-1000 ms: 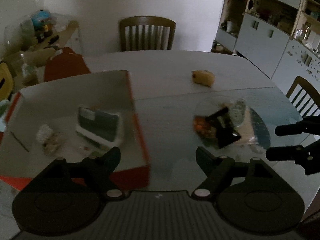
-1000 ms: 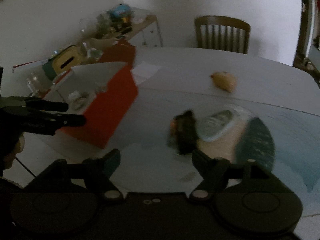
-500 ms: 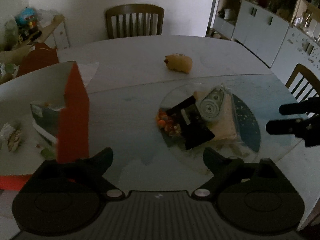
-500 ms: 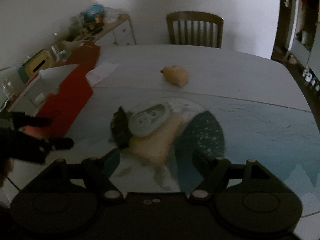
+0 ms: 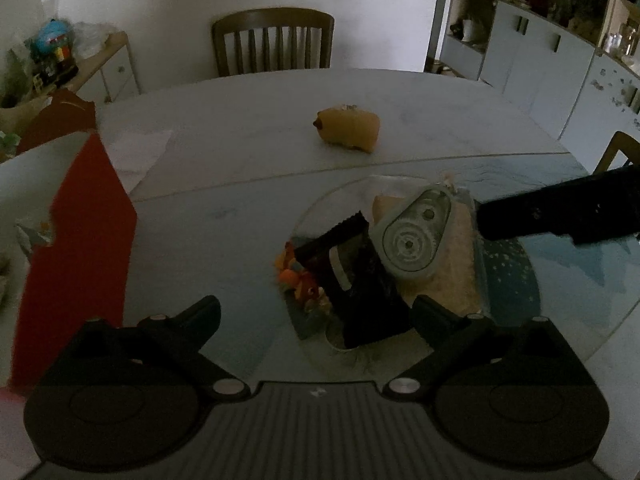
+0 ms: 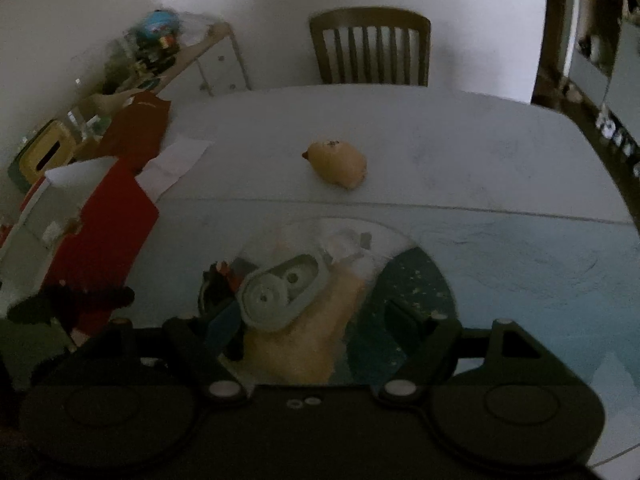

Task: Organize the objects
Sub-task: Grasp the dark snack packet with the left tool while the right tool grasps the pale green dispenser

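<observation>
A pile lies on a round glass disc [image 5: 320, 208] in the middle of the table: a black packet [image 5: 360, 280], a grey-green tape dispenser [image 5: 412, 240], small orange toys [image 5: 300, 276] and a beige cloth [image 5: 456, 256]. My left gripper [image 5: 316, 312] hangs open just in front of the black packet, holding nothing. My right gripper [image 6: 292, 320] is open too, its fingers either side of the tape dispenser [image 6: 280, 292] and beige cloth [image 6: 304, 340], not closed on them. A yellow plush toy [image 5: 348, 130] lies alone farther back. The red box [image 5: 76, 240] stands at the left.
A dark teal cloth [image 6: 408, 288] lies under the pile's right side. White paper [image 6: 176, 160] sits beside the red box [image 6: 108, 220]. A wooden chair [image 5: 272, 40] stands at the far edge, a cluttered sideboard [image 6: 160, 52] at the left, cabinets [image 5: 540, 52] at the right.
My left gripper swung right, from above the red box's inside to the pile on the disc. My right gripper closed in on the pile, now straddling the tape dispenser. Both stayed open.
</observation>
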Available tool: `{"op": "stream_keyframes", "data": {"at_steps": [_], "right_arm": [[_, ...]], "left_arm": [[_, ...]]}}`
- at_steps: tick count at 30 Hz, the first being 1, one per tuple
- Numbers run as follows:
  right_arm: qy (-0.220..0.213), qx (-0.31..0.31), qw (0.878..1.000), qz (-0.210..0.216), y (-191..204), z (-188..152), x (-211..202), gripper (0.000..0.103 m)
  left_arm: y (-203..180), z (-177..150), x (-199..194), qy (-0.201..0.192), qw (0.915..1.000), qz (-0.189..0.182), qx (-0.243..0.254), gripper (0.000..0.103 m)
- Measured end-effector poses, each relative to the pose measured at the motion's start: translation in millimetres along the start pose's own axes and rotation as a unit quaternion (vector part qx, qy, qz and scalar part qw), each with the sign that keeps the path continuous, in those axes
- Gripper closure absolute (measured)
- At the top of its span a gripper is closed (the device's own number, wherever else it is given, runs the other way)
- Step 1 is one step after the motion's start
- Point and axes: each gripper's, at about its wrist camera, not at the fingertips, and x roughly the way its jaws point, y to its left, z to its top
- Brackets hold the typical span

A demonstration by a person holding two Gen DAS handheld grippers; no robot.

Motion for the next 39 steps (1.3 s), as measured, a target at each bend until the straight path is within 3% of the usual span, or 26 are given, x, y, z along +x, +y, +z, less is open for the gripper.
{"op": "stream_keyframes", "data": {"at_steps": [5,10,17,23,25,27,29,34,39], "right_arm": [[0.014,0.036,0.999,0.007,5.9,10.4,16.2,0.024],[0.033,0.062,0.997,-0.014,12.5,15.1,31.7,0.025],[0.034,0.140,0.989,-0.032,11.4,21.3,39.5,0.030],[0.057,0.168,0.983,-0.055,14.0,25.1,53.3,0.036],[0.062,0.171,0.981,-0.068,15.7,24.7,57.0,0.040],[0.064,0.182,0.978,-0.073,15.3,23.8,58.7,0.042],[0.066,0.203,0.975,-0.065,12.8,22.7,59.6,0.042],[0.071,0.259,0.962,-0.058,7.2,22.6,62.6,0.039],[0.074,0.248,0.962,-0.084,13.6,27.0,68.6,0.040]], "left_arm": [[-0.5,0.6,13.1,0.016,0.9996,-0.014,-0.018,0.001],[-1.5,-2.1,21.2,0.013,0.9996,-0.006,-0.025,0.001],[-0.5,-3.9,28.0,0.011,0.9994,-0.019,-0.026,0.001],[4.1,-3.5,32.0,0.008,0.9987,-0.039,-0.031,0.002],[7.7,-3.9,34.2,0.010,0.9980,-0.050,-0.036,0.010],[9.6,-4.5,36.0,0.017,0.9971,-0.063,-0.040,0.026],[10.9,-5.9,37.1,0.021,0.9962,-0.073,-0.043,0.032],[15.8,-7.2,37.1,0.017,0.9953,-0.084,-0.045,0.035],[16.0,-6.4,36.2,0.014,0.9948,-0.091,-0.042,0.040]]}}
